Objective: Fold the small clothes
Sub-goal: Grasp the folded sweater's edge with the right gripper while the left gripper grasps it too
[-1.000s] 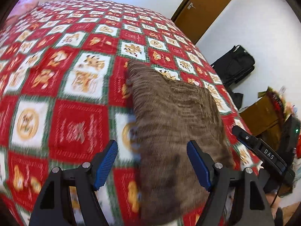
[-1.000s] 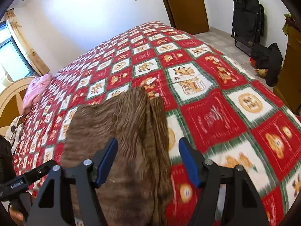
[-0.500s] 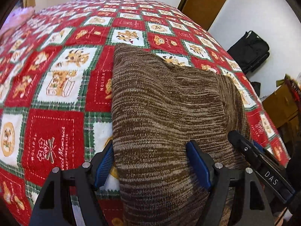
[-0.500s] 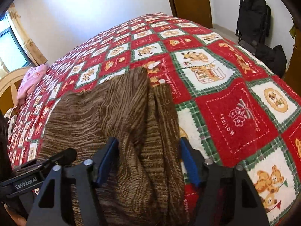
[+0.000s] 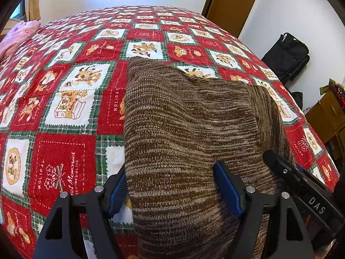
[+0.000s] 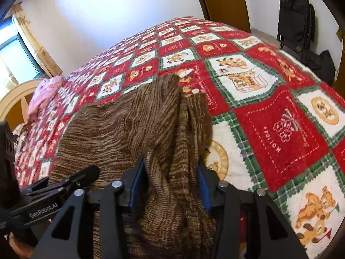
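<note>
A brown striped knit garment [image 5: 189, 125] lies on a red, green and white patchwork bedspread [image 5: 64, 108]. My left gripper [image 5: 174, 192] is open, its blue pads on either side of the garment's near left edge. In the right wrist view the same garment [image 6: 133, 129] is bunched near its right edge. My right gripper [image 6: 170, 190] has narrowed around that bunched fold, and its blue pads press the fabric. The right gripper's black body [image 5: 301, 192] shows at the right of the left wrist view.
A pink cloth [image 6: 45, 92] lies at the bed's far left near a wooden headboard [image 6: 13, 101]. A brown door [image 5: 232, 4] and black bags [image 5: 286, 56] stand beyond the bed. A wooden cabinet [image 5: 325, 116] is at the right.
Both grippers moved forward and down onto the garment's near edge. My right gripper's jaws closed in on the bunched fold; my left gripper stayed open around the fabric.
</note>
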Motion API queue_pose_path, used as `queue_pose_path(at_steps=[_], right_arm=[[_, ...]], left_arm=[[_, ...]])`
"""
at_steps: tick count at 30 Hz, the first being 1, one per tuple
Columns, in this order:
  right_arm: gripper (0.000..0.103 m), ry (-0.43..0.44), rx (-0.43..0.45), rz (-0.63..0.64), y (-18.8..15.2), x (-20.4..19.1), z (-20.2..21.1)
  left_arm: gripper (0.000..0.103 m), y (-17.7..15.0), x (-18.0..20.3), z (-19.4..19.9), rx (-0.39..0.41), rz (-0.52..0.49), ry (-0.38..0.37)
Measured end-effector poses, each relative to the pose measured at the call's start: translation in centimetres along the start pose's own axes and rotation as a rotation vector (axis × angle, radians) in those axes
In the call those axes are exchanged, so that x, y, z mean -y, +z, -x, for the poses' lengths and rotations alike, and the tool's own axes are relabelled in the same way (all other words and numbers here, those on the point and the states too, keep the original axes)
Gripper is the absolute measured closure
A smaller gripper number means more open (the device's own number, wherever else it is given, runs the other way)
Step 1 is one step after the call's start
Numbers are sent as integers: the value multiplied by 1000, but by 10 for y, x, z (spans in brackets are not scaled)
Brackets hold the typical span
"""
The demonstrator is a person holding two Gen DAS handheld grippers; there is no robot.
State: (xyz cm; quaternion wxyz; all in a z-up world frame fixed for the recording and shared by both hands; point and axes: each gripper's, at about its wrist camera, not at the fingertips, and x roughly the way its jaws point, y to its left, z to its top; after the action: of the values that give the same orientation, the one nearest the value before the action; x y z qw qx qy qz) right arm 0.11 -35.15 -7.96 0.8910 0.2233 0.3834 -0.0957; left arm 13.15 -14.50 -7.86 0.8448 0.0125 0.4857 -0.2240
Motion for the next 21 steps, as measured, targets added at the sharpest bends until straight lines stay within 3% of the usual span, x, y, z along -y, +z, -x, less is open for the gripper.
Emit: queue_pose_path(at_steps=[5,8,10,11,16,21], right_arm=[[25,87,-21,-53,7,1,-3],[21,79,-33,-26,10,-7,-6],[34,34,-24,8,8,-13,-7],[47,-8,-24,21,7,-14,-7],[59,-47,-11,85,3,-22,-8],[66,-72,16,117,-1,-27,-6]], left_arm=[[27,0,2,-1,7,-8,7],[27,1,2,-1,7,-9,10],[27,1,3,-1,13,-15,14],[27,1,3,-1,12,-14,13],[29,1,5,-2,22,-19,21],[47,0,9,0,36,-24,-4]])
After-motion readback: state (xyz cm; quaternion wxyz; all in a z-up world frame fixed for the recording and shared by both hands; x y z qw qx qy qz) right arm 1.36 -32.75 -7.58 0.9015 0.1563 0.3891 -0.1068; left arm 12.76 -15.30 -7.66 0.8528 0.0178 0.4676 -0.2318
